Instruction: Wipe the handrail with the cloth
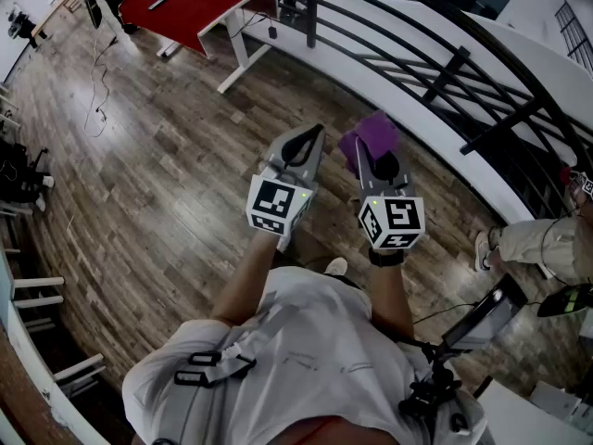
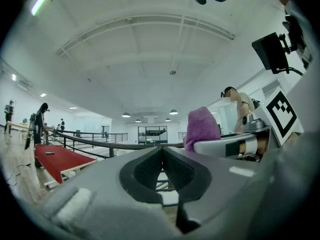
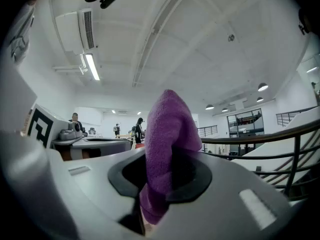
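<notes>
Over the wooden floor point(image 1: 157, 156), wiping yet to begin

Near the curved handrail point(image 3: 272, 133), both grippers are held out in front of the person, side by side and close together. The purple cloth point(image 1: 369, 135) is pinched in the right gripper point(image 1: 378, 167), and its bunched end stands out past the jaw tips. The left gripper point(image 1: 310, 139) is pressed together on nothing. The handrail is not yet touched: in the head view the cloth is seen well apart from the dark bars, with bare boards between. The step in hand is judged to be the approach, and the wiping itself is judged not to have started.

For the next move, the right gripper would need to be carried forward and to the right until the free end of the cloth is laid on the top rail. It would then need to be drawn along the curve, with the pinch kept firm so that the cloth is not dragged out.

How the cloth is gripped is shown only in the right gripper view: a fold is clamped between the dark pads, with a tail hanging below them. The closed, empty tips of the left gripper are confirmed only in its own view, where the cloth is also seen from the side, just beside. The gap between cloth and handrail is laid out only in the head view.
</notes>
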{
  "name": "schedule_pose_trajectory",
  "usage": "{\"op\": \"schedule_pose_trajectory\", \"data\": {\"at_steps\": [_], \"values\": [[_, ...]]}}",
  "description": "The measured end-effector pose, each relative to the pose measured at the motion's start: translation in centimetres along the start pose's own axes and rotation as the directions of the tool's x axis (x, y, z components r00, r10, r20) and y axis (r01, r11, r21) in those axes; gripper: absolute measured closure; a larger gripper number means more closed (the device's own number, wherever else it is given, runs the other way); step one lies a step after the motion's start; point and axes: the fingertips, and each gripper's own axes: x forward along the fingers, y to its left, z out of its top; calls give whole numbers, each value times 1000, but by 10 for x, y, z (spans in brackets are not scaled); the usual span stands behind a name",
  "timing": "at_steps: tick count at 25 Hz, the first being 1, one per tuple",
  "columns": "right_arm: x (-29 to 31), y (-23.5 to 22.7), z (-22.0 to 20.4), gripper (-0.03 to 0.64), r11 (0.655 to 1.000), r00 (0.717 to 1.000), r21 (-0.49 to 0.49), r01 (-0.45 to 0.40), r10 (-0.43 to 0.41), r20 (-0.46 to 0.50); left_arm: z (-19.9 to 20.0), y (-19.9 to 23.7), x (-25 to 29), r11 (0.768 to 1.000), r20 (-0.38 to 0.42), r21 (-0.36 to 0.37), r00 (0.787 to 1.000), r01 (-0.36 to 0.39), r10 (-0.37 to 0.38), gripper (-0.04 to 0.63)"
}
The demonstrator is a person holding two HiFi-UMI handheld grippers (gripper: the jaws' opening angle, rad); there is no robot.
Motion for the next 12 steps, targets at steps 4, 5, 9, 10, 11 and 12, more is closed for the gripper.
{"op": "schedule_pose_trajectory", "data": {"at_steps": [4,5,9,10,11,12], "values": [[11,21,-6,534,998,998,9,-59,59,-21,-2,16,-19,998,-7,-14,998,-55,55,598],[15,27,-6,534,997,997,14,-72,72,-25,-2,22,-25,997,-7,-15,997,-73,72,598],[36,55,-12,531,992,991,41,-121,123,-53,-6,55,-48,990,-25,-23,990,-141,140,598],[44,64,-14,529,990,989,48,-133,135,-60,-8,65,-54,987,-31,-26,987,-158,157,598],[52,72,-17,529,988,987,54,-142,145,-64,-11,76,-60,984,-37,-29,984,-174,173,598],[60,80,-19,529,987,986,60,-148,152,-68,-13,87,-65,982,-41,-31,982,-187,186,598]]}}
